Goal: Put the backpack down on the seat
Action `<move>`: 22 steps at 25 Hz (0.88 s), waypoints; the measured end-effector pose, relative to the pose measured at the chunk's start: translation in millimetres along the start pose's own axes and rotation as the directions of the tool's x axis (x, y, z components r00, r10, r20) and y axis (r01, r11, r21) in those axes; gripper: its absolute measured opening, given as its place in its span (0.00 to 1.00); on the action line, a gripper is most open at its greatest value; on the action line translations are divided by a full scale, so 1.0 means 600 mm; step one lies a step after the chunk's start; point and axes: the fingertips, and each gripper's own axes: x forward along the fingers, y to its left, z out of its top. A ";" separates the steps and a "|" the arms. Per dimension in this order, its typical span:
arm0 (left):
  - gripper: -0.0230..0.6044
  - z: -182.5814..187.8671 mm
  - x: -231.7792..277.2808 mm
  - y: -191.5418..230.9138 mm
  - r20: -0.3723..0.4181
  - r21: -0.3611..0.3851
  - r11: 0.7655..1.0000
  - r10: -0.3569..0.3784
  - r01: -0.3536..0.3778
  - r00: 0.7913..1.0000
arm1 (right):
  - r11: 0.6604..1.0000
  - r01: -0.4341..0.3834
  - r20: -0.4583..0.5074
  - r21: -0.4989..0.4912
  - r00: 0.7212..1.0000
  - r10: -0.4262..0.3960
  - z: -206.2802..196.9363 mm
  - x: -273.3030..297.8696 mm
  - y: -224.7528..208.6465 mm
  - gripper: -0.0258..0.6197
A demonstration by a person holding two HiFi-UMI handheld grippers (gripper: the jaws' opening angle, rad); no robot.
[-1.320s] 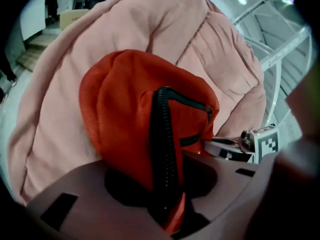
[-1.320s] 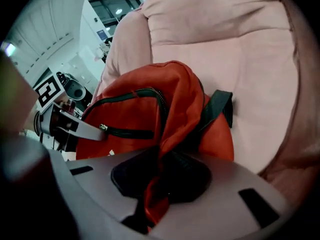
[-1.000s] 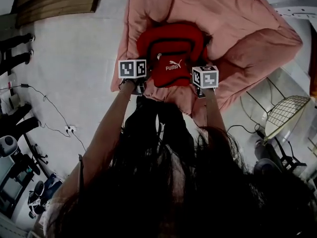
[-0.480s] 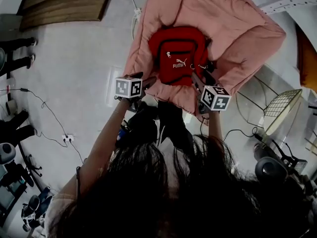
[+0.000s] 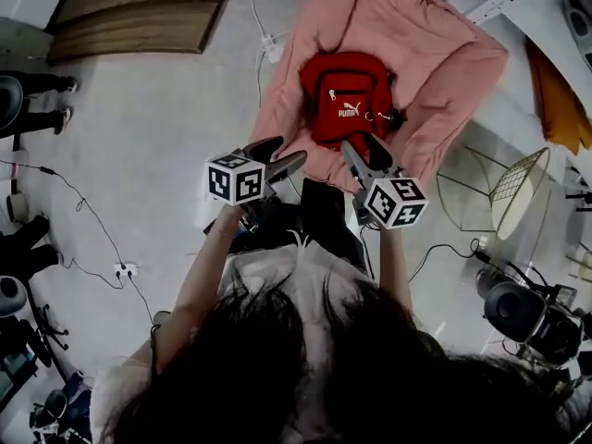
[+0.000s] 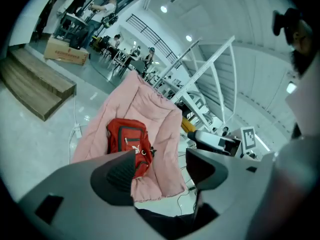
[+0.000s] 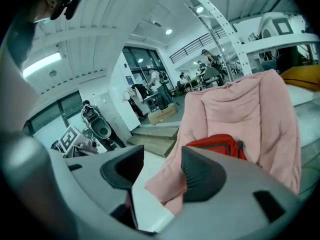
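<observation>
Placement done, by the look of it. Red backpack (image 5: 350,100) down in the hollow of the pink seat (image 5: 444,72), leaning on the seat's back cushion, logo side out, touched by neither tool.

Re left gripper (image 5: 279,155): off the seat's front edge, on the person's side, jaws wide apart, nothing btwn them, only seat and backpack visible beyond the gap. Re right gripper (image 5: 365,151): likewise just off the seat's front edge, jaws parted approx as wide, empty.

Left to do, prob.: little beyond backing off from the seat; maybe a check for slumping twd the seat's front edge.

Vs 1 s ago: then both grippers right at the backpack's lower corners, over the seat's front cushion. Half a sec ago: at the seat's front edge. Now: clear of the seat altogether, drawn back twd the person. Backpack in the same spot on the seat throughout, no slide seen. Whole seat further off in head view too, so likely a step back from it.
</observation>
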 end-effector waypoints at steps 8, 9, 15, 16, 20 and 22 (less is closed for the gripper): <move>0.52 -0.014 -0.132 -0.079 0.077 0.103 0.992 -0.087 0.079 0.993 | 0.999 0.007 0.096 0.038 0.995 -0.011 -0.029 -0.070 0.140 0.33; 0.51 -0.021 -0.145 -0.084 0.073 0.107 0.990 -0.099 0.091 0.992 | 0.999 0.010 0.106 0.043 0.994 -0.014 -0.035 -0.077 0.154 0.31; 0.28 -0.065 -0.206 -0.090 0.076 0.113 0.990 -0.090 0.081 0.993 | 1.000 -0.006 0.101 -0.013 0.995 0.007 -0.064 -0.118 0.227 0.20; 0.26 -0.070 -0.211 -0.090 0.079 0.117 0.990 -0.084 0.074 0.993 | 1.000 -0.004 0.096 -0.022 0.995 0.006 -0.067 -0.122 0.233 0.20; 0.25 -0.088 -0.233 -0.091 0.094 0.135 0.990 -0.054 0.041 0.994 | 0.999 -0.007 0.065 -0.049 0.998 0.010 -0.077 -0.130 0.249 0.17; 0.24 -0.092 -0.242 -0.089 0.107 0.149 0.989 -0.034 0.017 0.994 | 0.997 -0.018 0.050 -0.072 0.999 0.022 -0.074 -0.126 0.256 0.17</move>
